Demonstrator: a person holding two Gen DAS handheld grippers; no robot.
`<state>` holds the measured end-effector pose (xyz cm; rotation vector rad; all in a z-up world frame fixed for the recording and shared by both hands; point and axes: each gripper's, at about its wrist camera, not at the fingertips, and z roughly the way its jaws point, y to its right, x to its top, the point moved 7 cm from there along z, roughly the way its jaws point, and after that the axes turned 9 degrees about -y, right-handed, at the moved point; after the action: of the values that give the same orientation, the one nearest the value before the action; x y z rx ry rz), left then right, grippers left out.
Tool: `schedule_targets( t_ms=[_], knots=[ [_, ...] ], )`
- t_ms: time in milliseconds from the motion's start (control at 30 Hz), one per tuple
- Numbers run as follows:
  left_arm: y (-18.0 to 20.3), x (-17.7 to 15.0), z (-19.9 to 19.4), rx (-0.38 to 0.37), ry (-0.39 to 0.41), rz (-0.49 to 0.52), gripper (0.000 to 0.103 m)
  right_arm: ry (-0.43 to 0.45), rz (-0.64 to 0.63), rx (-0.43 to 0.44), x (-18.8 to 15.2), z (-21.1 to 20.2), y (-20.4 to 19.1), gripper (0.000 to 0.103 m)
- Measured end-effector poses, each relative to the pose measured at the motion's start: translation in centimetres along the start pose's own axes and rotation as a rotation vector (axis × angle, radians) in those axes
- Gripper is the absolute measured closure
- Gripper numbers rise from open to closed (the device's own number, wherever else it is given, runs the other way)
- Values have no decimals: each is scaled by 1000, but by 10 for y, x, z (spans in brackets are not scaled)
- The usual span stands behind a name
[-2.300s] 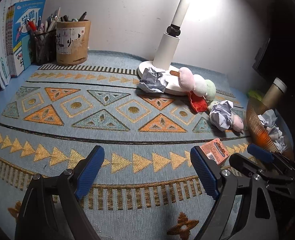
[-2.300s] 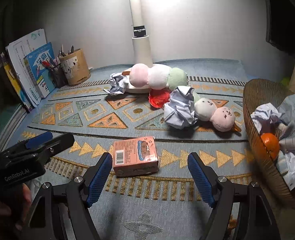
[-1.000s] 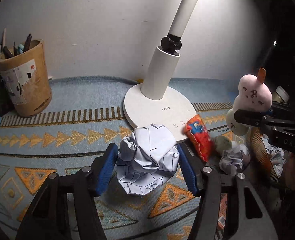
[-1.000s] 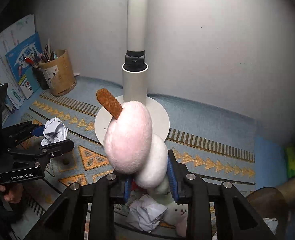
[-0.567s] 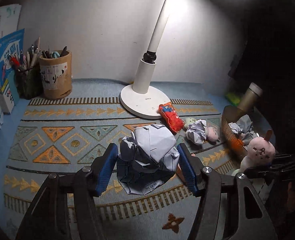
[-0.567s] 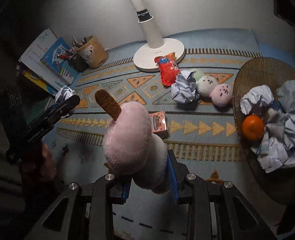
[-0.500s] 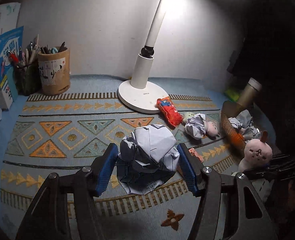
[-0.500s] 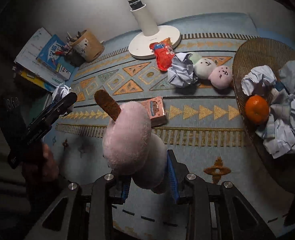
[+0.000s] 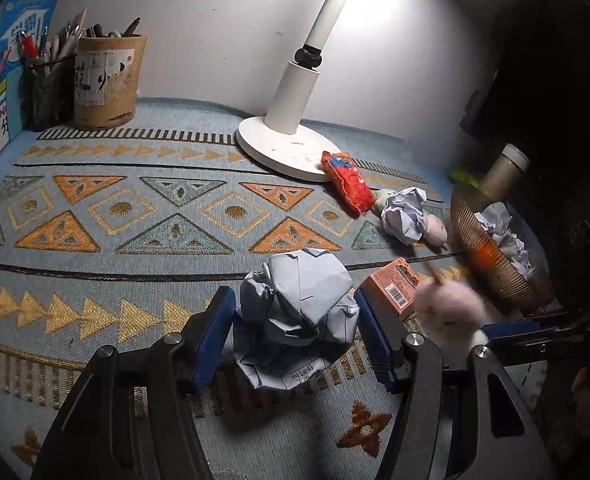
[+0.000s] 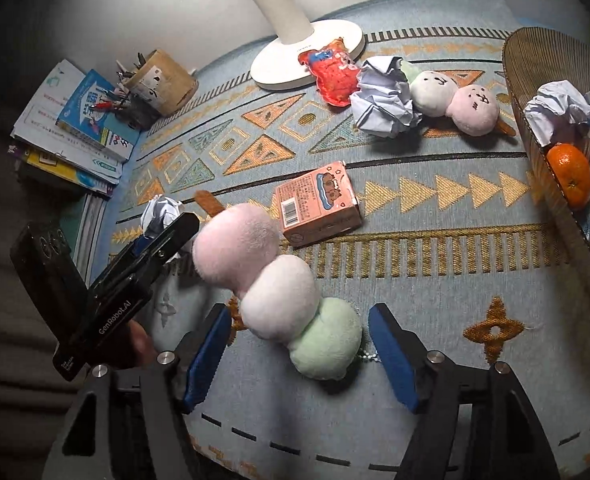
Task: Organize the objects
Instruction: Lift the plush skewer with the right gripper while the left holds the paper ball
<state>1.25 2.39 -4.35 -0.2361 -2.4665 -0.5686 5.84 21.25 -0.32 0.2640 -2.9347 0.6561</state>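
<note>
My left gripper and right gripper share one build: black angular arms, ridged blue pads lining the inner faces of the fingers, and round silver screws at the joints. Seen from the right wrist camera, the side of the left gripper's black body carries white lettering reading "GenRobot.AI". A black block with small round lenses is mounted behind it. My hand shows beneath that body.
</note>
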Motion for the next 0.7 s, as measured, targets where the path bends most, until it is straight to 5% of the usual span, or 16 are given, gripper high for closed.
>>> schedule_targets(
  t_ms=[300,500,633,700],
  knots=[
    [-11,3,-8,-7,42,-61,44,-14,-323,-102,-14,13,-26,31],
    [-12,3,-8,-12,43,-68,44,106,-513,-286,-10,40,-30,31],
    [-12,3,-7,-11,41,-66,44,60,-491,-147,-7,53,-34,32],
    [-13,4,-7,-15,40,-69,44,55,-490,-132,-10,57,-39,41]
  ],
)
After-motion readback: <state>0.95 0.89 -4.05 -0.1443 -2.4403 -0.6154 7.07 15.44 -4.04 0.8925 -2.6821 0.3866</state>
